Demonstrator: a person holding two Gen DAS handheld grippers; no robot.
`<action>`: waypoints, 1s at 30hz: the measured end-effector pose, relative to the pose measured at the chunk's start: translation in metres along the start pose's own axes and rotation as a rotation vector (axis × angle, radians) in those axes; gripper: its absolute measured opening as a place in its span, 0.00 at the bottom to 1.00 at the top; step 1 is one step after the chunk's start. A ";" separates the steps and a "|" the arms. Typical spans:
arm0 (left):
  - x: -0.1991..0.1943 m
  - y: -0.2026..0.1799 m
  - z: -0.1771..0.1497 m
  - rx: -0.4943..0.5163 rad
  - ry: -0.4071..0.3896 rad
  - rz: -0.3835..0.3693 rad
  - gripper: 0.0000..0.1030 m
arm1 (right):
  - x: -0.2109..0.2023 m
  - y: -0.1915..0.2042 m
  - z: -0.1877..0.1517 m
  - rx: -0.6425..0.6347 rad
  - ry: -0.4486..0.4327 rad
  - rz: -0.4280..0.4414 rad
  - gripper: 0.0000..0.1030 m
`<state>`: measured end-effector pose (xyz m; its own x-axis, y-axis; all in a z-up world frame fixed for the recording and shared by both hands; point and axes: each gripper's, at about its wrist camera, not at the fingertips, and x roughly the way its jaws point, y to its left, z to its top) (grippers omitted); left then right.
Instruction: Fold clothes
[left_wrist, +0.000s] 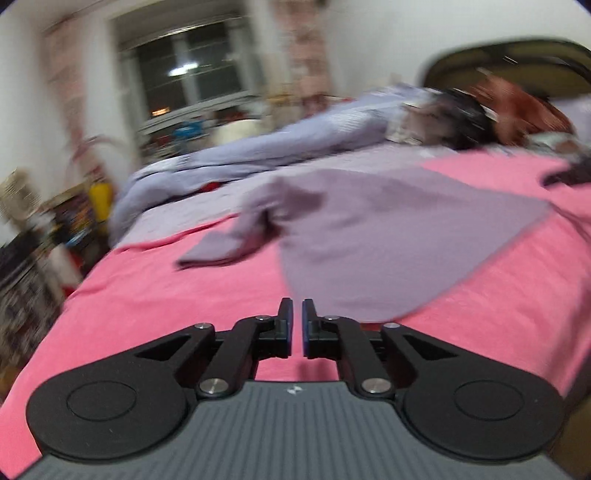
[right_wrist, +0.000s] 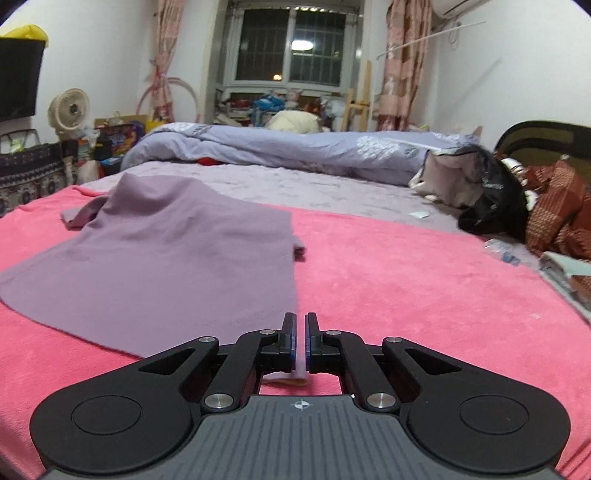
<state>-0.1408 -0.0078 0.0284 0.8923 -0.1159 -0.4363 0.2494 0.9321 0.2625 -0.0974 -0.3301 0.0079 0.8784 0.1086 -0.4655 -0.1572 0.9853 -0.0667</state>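
A mauve long-sleeved shirt (left_wrist: 388, 236) lies spread on a pink blanket (left_wrist: 166, 295) on the bed; one sleeve (left_wrist: 229, 243) trails off to the left. My left gripper (left_wrist: 297, 306) is shut and empty, just above the blanket at the shirt's near hem. The left view is blurred. In the right wrist view the shirt (right_wrist: 166, 258) lies ahead and to the left on the blanket (right_wrist: 406, 288). My right gripper (right_wrist: 300, 321) is shut at the shirt's near right corner; a pale scrap shows between the finger bases, and I cannot tell what it is.
A lilac duvet (right_wrist: 295, 151) is bunched along the far side of the bed. A black bag (right_wrist: 491, 199) and a rust checked garment (right_wrist: 554, 206) lie at the right. Folded cloth (right_wrist: 569, 277) sits at the right edge. Clutter, a fan (right_wrist: 70, 110) and a window stand beyond.
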 end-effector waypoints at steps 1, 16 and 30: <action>0.003 -0.007 0.000 0.030 0.005 -0.022 0.20 | 0.003 -0.003 0.005 -0.002 0.006 0.016 0.08; 0.028 -0.042 -0.010 0.479 0.041 0.150 0.51 | 0.008 0.007 -0.006 -0.055 0.009 0.067 0.38; 0.053 -0.041 0.001 0.411 0.042 0.182 0.51 | 0.009 0.038 -0.004 -0.070 -0.060 0.121 0.52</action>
<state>-0.1032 -0.0524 -0.0046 0.9215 0.0596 -0.3837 0.2259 0.7215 0.6546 -0.0970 -0.2920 -0.0020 0.8762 0.2360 -0.4202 -0.2932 0.9530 -0.0760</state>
